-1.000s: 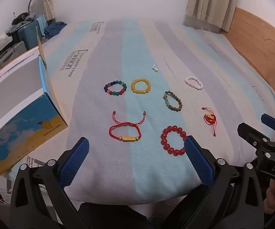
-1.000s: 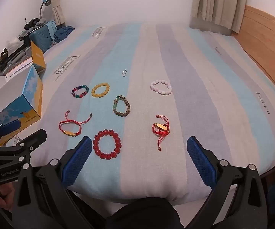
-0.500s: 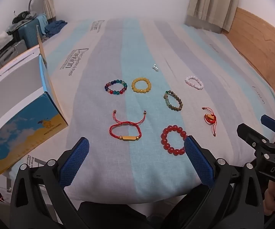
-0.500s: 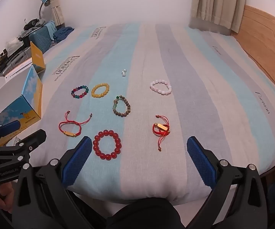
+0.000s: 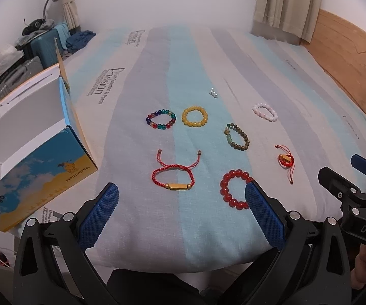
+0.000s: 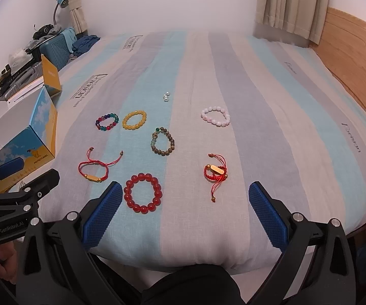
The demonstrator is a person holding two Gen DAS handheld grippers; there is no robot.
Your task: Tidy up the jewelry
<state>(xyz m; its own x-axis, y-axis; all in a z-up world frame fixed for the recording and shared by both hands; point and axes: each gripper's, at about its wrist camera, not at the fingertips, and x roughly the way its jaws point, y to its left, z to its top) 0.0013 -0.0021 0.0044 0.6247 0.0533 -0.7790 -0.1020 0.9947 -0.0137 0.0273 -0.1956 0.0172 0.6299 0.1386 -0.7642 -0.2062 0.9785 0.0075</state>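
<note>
Several bracelets lie on the striped bedsheet [image 5: 208,50]: a multicolour bead one [image 5: 161,119], a yellow one [image 5: 194,116], an olive-brown one [image 5: 236,136], a pale pink one [image 5: 264,111], a red bead one [image 5: 233,192], a red cord one with a gold bar [image 5: 174,178] and a bunched red cord one [image 5: 286,159]. Small pearls [image 5: 213,93] sit farther back. My left gripper [image 5: 181,203] is open near the bed's front edge, holding nothing. My right gripper [image 6: 183,203] is also open and empty, just before the red bead bracelet [image 6: 142,192].
An open blue-and-yellow cardboard box [image 5: 28,152] stands at the left on the bed. Suitcases and clothes [image 5: 43,45] pile up at the back left. A wooden headboard [image 5: 348,50] runs along the right. Curtains [image 5: 284,5] hang at the back.
Both views have shifted only slightly; the bracelets lie where they were and both grippers stay open.
</note>
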